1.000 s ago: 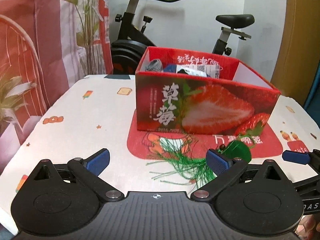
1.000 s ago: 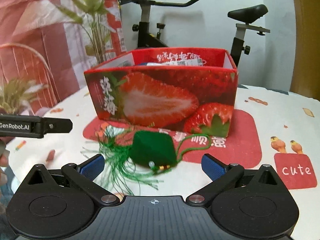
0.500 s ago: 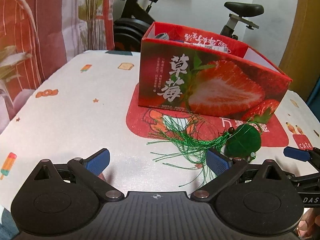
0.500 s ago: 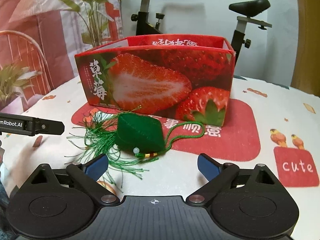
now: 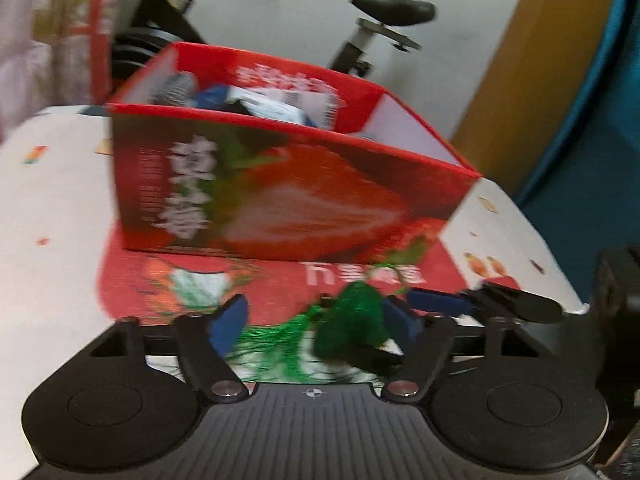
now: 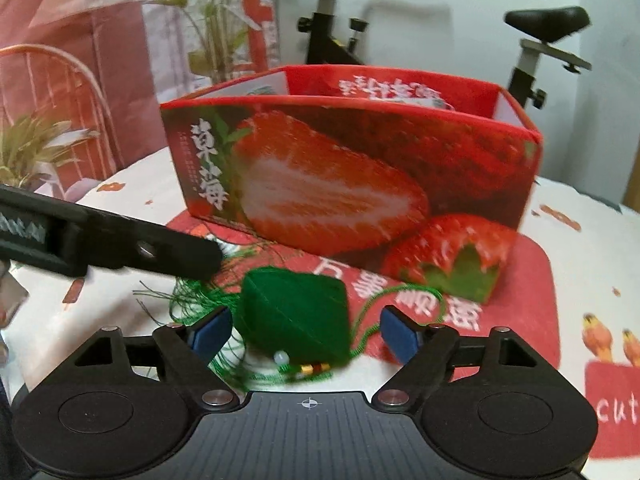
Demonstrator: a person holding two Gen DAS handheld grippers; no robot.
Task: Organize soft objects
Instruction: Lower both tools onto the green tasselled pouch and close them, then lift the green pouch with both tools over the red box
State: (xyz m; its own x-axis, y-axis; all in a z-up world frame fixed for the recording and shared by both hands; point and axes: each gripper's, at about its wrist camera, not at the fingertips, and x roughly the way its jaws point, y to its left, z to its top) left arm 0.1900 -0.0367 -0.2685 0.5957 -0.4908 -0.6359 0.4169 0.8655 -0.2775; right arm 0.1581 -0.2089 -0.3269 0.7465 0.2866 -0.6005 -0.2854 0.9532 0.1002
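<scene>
A green stuffed sachet with a tassel and a cord loop lies on the table in front of the red strawberry box. My right gripper is open, with the sachet between its blue pads, not pressed. In the blurred left wrist view the sachet sits between the pads of my left gripper, near the right pad; that gripper is open too. The box holds several soft items. The left gripper's finger shows just left of the sachet.
The table wears a white cartoon cloth with a red patch under the box. An exercise bike stands behind the table, a plant and a red curtain at the left. A wooden door is at the right.
Both grippers have moved in on the sachet, which now lies between each pair of pads. Both jaws have narrowed. The left gripper swung right, blurring its view.
</scene>
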